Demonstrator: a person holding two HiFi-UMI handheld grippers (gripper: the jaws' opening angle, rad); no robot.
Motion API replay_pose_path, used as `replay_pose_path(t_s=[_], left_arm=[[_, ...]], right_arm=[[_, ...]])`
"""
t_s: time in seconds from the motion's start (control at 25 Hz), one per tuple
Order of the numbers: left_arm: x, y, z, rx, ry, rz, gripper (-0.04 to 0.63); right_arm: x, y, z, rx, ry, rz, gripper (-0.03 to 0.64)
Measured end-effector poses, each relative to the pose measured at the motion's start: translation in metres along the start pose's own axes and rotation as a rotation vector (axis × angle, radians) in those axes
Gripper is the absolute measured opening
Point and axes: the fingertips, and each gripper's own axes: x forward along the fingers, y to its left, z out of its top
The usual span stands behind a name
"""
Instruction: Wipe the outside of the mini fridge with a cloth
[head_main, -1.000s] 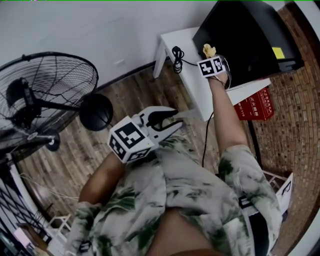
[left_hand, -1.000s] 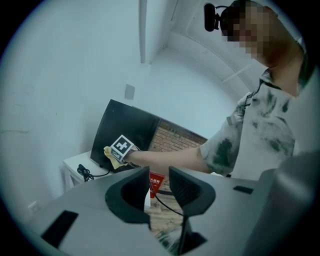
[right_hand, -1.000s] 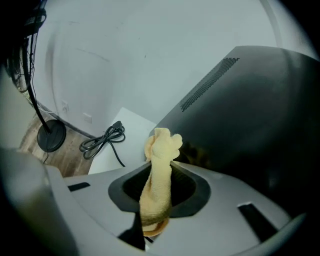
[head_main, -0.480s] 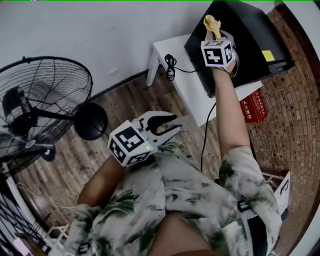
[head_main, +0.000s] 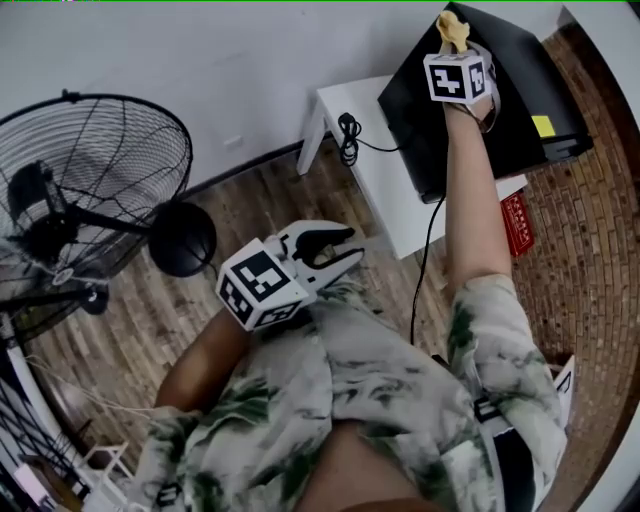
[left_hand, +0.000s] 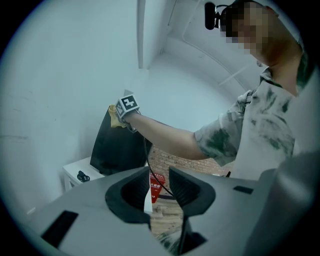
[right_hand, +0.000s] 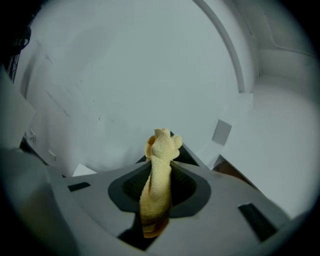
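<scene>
The black mini fridge (head_main: 510, 100) stands on a low white table (head_main: 365, 140) against the white wall. My right gripper (head_main: 455, 35) is stretched out over the fridge's top near the wall, shut on a bunched yellow cloth (head_main: 452, 27). In the right gripper view the cloth (right_hand: 159, 175) sticks up between the jaws, with a black fridge edge (right_hand: 189, 156) just behind it. The left gripper view shows the fridge (left_hand: 117, 147) and the cloth (left_hand: 114, 114) from the side. My left gripper (head_main: 330, 248) hangs close to my torso, open and holding nothing.
A big black floor fan (head_main: 85, 200) stands at the left on the wooden floor. A coiled black cable (head_main: 348, 128) lies on the table beside the fridge. A red box (head_main: 518, 222) sits below the table on the brick floor.
My right gripper has carried the cloth from the fridge's near side up and across its top toward the wall. The left gripper has barely moved.
</scene>
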Motion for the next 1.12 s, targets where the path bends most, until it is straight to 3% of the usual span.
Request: replay_pose_path(t_s=[0.56,1.12], left_arm=[[-0.003,0.017,-0.004,-0.029,-0.003,0.060,0.119],[-0.007,0.032,-0.011,-0.064,-0.009,0.155,0.118]], right_arm=[[0.040,0.061,-0.054,-0.055,0.118,0.078,0.095],[0.082,0.147,-0.114,-0.077,0.231,0.222,0.095]])
